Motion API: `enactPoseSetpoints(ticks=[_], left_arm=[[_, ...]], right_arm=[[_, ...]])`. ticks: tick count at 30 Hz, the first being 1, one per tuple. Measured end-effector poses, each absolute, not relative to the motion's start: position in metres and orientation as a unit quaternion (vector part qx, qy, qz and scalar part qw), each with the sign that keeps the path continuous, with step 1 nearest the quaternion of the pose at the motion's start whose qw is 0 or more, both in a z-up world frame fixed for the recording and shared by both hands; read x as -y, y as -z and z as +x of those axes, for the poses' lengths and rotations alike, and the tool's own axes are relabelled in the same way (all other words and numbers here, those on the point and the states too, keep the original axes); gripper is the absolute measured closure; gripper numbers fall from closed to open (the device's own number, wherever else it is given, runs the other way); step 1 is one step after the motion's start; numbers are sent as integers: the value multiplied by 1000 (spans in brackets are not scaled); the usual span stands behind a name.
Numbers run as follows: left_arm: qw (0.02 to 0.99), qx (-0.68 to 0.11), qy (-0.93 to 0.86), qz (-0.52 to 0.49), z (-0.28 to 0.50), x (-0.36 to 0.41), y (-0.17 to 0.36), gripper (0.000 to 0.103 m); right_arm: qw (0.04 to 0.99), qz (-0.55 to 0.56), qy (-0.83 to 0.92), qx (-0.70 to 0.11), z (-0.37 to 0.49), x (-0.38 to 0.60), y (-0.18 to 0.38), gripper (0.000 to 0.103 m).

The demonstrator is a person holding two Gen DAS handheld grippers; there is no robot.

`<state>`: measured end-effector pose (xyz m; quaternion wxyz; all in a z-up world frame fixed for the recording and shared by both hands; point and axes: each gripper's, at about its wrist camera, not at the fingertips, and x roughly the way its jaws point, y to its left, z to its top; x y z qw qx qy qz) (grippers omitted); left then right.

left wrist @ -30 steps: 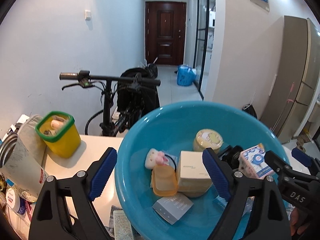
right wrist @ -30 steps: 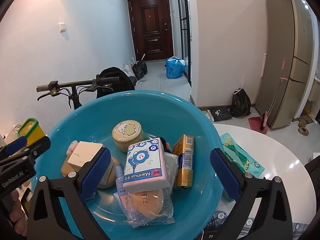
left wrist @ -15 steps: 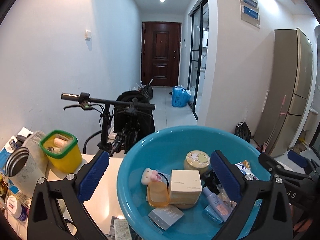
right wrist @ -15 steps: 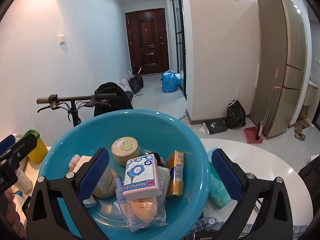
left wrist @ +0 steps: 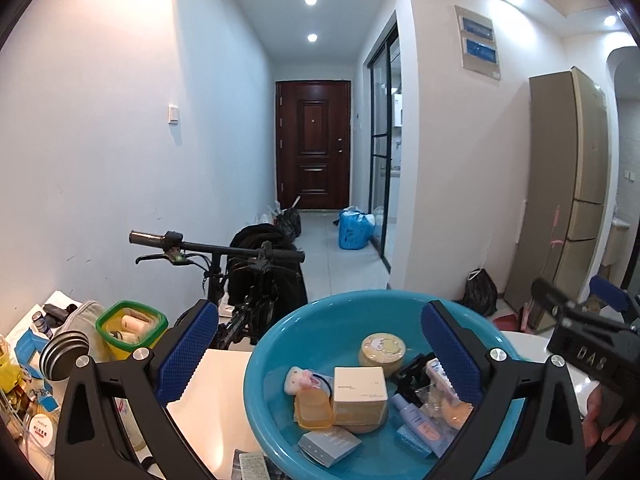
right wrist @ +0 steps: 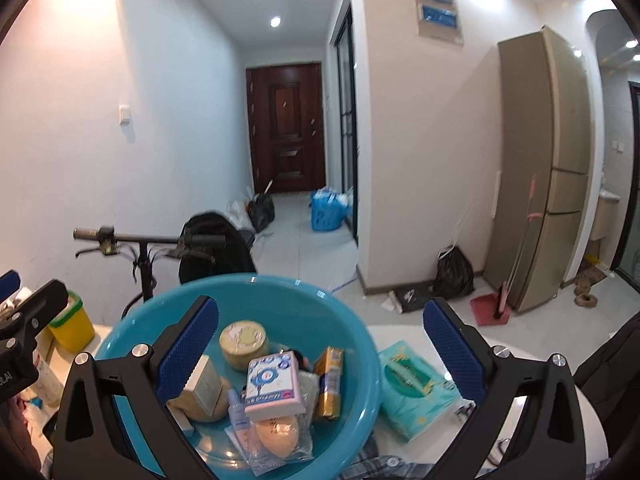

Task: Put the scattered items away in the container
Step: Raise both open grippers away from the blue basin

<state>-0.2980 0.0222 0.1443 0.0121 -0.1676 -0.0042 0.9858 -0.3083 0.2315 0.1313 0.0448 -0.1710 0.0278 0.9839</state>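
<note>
A blue basin [left wrist: 280, 344] [right wrist: 352, 344] stands on the white table and holds several items: a round tin [left wrist: 383, 349] [right wrist: 243, 338], a white box [left wrist: 359, 388], an orange tub [left wrist: 313, 406], a pink tissue pack [right wrist: 272, 384], a yellow carton [right wrist: 328, 380] and a bagged sponge [right wrist: 276, 434]. My left gripper [left wrist: 320, 356] is open and empty, raised above and behind the basin. My right gripper [right wrist: 320, 354] is open and empty, also raised behind the basin.
A green tissue pack [right wrist: 416, 392] lies on the table right of the basin. A yellow tub with a green rim [left wrist: 130, 328] [right wrist: 72, 324] and cluttered bottles [left wrist: 36, 392] stand at the left. A bicycle [left wrist: 224, 264] stands behind the table. A fridge [right wrist: 552, 168] stands at the right.
Both grippers have drawn back and tilted up, so the basin sits lower and smaller in both views. The pink tissue pack stays in the basin.
</note>
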Motion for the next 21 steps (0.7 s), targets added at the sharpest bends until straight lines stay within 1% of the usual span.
enactPoseSetpoints(ticks=[5, 15, 17, 19, 21], left_arm=[[26, 19, -987, -155, -285, -20, -157, 0], [25, 12, -996, -90, -245, -21, -183, 0], [20, 9, -995, -96, -241, -22, -187, 0], [-5, 0, -993, -117, -237, -23, -191, 0], [2, 6, -995, -102, -227, -21, -195, 0]], right_arm=[[48, -136, -989, -27, -289, -237, -151, 1], [46, -74, -995, -55, -254, -248, -179, 1], [48, -64, -995, -56, -248, -249, -183, 1], [45, -58, -996, -58, -242, -249, -187, 1], [39, -56, -996, -59, -239, -249, -190, 1]])
